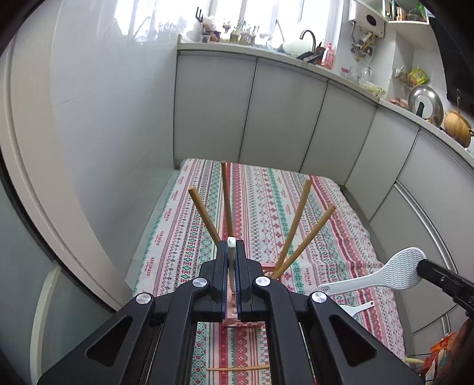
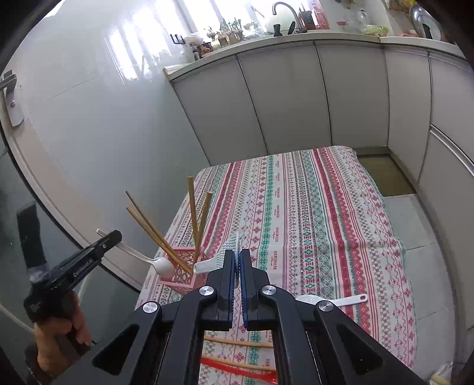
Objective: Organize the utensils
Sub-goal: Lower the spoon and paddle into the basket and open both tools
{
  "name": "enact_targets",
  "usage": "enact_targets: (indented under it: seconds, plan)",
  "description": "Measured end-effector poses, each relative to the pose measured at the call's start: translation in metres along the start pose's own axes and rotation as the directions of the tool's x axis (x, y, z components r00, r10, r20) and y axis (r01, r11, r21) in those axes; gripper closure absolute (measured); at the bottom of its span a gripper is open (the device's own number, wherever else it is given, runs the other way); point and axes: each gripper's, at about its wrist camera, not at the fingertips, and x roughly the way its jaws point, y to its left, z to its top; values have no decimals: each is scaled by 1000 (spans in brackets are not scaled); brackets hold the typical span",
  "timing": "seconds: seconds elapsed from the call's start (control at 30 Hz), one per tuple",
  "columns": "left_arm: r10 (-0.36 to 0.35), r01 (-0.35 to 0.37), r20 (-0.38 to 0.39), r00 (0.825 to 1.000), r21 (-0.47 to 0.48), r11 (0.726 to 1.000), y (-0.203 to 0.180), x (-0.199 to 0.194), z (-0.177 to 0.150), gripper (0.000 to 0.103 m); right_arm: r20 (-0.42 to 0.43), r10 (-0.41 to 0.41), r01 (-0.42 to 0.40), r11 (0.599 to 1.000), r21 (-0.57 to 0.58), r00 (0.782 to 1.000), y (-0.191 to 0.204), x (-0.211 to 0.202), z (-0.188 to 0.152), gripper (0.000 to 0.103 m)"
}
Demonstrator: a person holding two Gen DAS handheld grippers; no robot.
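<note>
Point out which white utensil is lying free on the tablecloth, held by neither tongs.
The small white scoop lying flat right of the right tongs. The rice paddle is clamped there; the left tongs grip the white spoon.

Patterned tablecloth (image 1: 266, 207) covers the table. Grey cabinets (image 1: 284, 118) run behind it, under a counter (image 1: 340, 74). On the counter: faucet (image 1: 308, 35), steel lid (image 1: 425, 102), brown pot (image 1: 457, 127), small jars (image 1: 237, 34) beneath the window (image 1: 228, 11).

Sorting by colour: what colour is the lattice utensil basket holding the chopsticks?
Pink. The plastic lattice utensil basket shows best in the right wrist view.
</note>
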Motion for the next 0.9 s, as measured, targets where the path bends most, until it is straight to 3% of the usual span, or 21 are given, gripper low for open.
enact_targets:
  seconds: [0.3,0.47,0.53,0.6,0.77,0.9]
  plan:
    - [-6,7,-88,996,11,1000,-6,36,-10,99,5,-38,38,998,-40,999,14,11,1,100]
    - [-69,66,-107,992,-35,997,-3,36,-9,95,-3,-43,42,998,-54,999,19,16,1,100]
    - [-78,74,-101,992,-39,996,-3,30,-9,83,-3,-45,45,997,-62,999,20,19,1,100]
    - [-85,82,-87,993,-44,996,-3,23,-9,59,0,-48,48,996,-71,999,24,20,2,100]
    - [-103,96,-80,992,-83,992,7,5,-9,55,13,-63,64,991,-116,998,38,22,4,100]
    - [-75,62,-111,991,-109,992,18,-7,-14,53,16,-96,97,974,-202,995,61,27,4,100]
